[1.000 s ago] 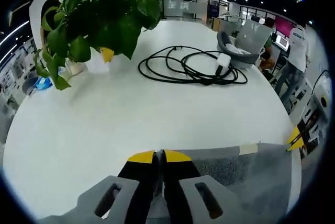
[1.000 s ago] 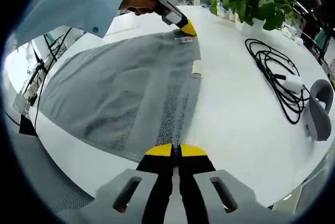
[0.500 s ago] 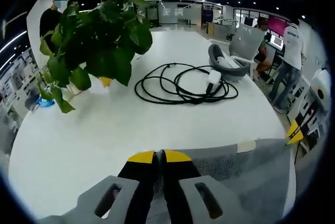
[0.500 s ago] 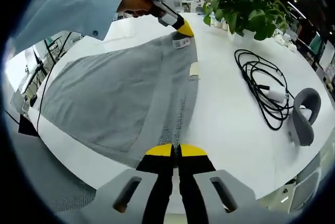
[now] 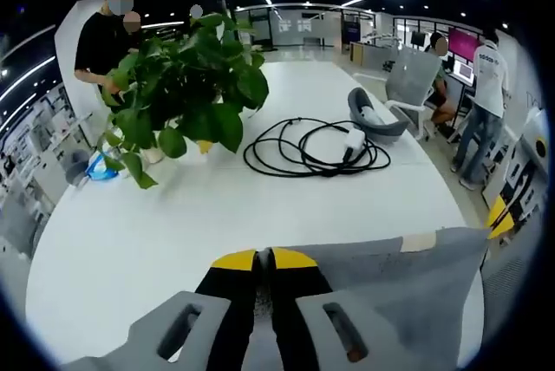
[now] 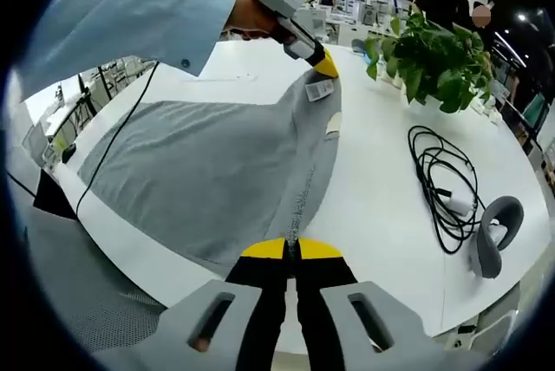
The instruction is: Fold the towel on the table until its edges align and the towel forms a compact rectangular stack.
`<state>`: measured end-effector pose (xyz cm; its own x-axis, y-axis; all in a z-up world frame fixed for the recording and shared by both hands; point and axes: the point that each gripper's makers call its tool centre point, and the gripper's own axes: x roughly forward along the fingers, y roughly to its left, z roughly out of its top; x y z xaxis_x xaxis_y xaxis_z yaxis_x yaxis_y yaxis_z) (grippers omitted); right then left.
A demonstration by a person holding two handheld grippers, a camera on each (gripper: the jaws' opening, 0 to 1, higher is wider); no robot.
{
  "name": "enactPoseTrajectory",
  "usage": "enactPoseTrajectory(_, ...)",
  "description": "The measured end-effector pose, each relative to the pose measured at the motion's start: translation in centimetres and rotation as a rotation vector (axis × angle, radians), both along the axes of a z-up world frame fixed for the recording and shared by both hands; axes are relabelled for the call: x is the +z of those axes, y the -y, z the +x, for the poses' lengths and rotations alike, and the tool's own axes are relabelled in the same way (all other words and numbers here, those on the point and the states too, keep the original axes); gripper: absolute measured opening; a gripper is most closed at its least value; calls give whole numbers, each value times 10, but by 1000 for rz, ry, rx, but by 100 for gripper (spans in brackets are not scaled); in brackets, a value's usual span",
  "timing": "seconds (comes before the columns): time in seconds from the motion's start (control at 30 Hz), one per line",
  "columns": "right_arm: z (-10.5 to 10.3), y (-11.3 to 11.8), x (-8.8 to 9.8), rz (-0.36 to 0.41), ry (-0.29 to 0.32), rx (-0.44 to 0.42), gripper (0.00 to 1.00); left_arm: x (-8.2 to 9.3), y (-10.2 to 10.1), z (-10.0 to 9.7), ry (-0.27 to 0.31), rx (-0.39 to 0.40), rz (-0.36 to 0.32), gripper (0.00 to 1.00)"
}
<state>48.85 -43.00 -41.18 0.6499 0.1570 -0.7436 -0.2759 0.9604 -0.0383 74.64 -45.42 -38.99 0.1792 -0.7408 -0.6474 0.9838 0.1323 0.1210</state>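
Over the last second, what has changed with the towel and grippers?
Both grippers, left and right, have raised the towel's far edge off the table, so it now hangs taut between them. Both jaws stay shut on its corners; cable and plant unmoved.

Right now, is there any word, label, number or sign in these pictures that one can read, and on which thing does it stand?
None can be read.
The label on the towel, beside the left gripper: print too small to read.
The pale patch on the towel's edge: no print can be made out.
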Motion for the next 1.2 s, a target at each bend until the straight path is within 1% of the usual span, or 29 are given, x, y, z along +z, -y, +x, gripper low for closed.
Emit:
enactPoseTrajectory(0.1,1,-8,4,-5,4,21,0,11,-14,2,16,8,-3,4)
enactPoseTrajectory(0.17,3,-15,9,-8,11,37,0,15,-24,5,24,20,-7,4)
enactPoseTrajectory(0.23,5,-20,14,-8,18,50,0,18,-30,2,32,27,-10,4)
enactPoseTrajectory(0.3,5,-28,21,-15,29,72,0,22,-36,9,37,40,-12,4)
enactPoseTrajectory(0.37,7,-37,26,-19,35,92,0,29,-49,5,49,49,-12,4)
enactPoseTrajectory(0.5,7,-52,36,-25,51,128,0,39,-66,4,65,63,-19,4)
enactPoseTrajectory(0.6,9,-62,42,-28,61,151,0,44,-78,8,74,76,-23,4)
enactPoseTrajectory(0.7,10,-75,47,-27,65,174,0,51,-97,9,84,87,-28,4)
enactPoseTrajectory(0.73,10,-78,49,-29,68,180,0,52,-99,11,85,90,-30,4)
enactPoseTrajectory(0.77,10,-83,52,-30,73,191,0,53,-98,17,87,95,-33,4)
enactPoseTrajectory(0.83,11,-92,58,-25,77,207,0,60,-106,13,91,101,-44,4)
enactPoseTrajectory(0.93,12,-106,66,-27,87,235,0,66,-114,14,98,107,-54,4)
enactPoseTrajectory(1.03,11,-123,77,-33,101,274,0,77,-124,16,110,112,-65,4)
enactPoseTrajectory(1.1,10,-132,81,-35,106,292,0,82,-133,14,114,117,-68,4)
enactPoseTrajectory(1.17,10,-141,85,-42,109,317,0,86,-137,17,123,119,-74,4)
enactPoseTrajectory(1.2,11,-147,87,-45,115,331,0,92,-144,12,129,123,-75,4)
